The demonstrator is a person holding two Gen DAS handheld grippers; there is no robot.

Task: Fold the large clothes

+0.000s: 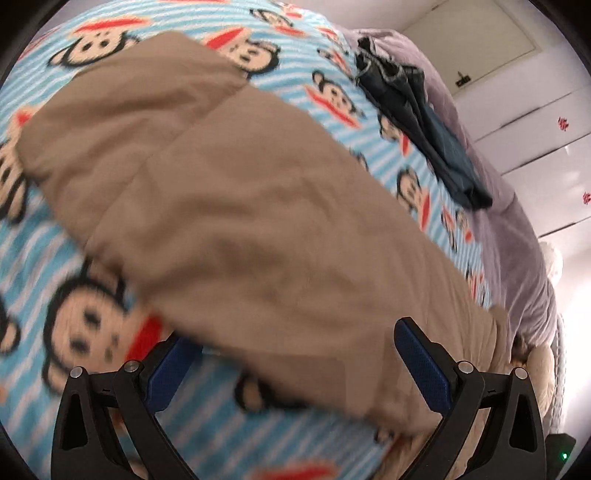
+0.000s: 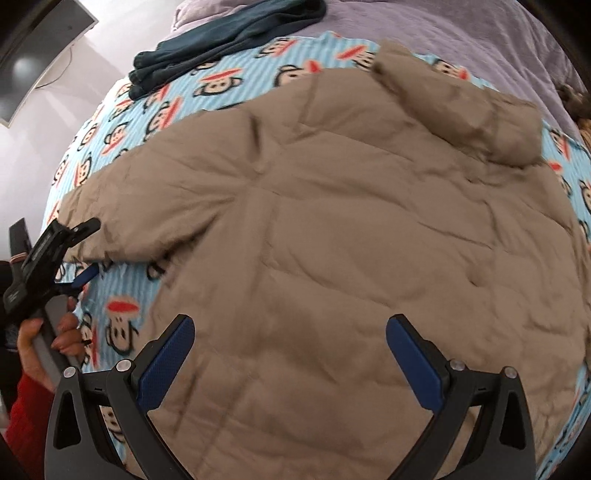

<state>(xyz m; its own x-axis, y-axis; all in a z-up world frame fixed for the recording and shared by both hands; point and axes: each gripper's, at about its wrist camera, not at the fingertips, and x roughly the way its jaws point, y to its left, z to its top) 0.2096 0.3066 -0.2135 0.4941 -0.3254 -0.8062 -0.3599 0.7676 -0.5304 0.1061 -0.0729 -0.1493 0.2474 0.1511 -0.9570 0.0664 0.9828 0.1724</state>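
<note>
A tan padded jacket (image 2: 332, 221) lies spread flat on a bed covered by a light-blue monkey-print blanket (image 2: 122, 140). Its hood (image 2: 461, 114) is bunched at the far right. In the left wrist view one sleeve (image 1: 240, 206) runs diagonally across the blanket (image 1: 74, 325). My left gripper (image 1: 291, 336) is open, and the sleeve's near end lies between its blue pads (image 1: 421, 362). From the right wrist view, the left gripper (image 2: 92, 247) straddles that sleeve's cuff at the far left. My right gripper (image 2: 291, 325) hangs open over the jacket's body, holding nothing.
A dark blue garment (image 1: 424, 122) (image 2: 229, 40) lies folded at the far side of the blanket, on a lilac cover (image 2: 443, 29). White wardrobe doors (image 1: 535, 110) stand beyond. A hand (image 2: 44, 332) with a red sleeve holds the left gripper. A dark screen (image 2: 33, 55) hangs top left.
</note>
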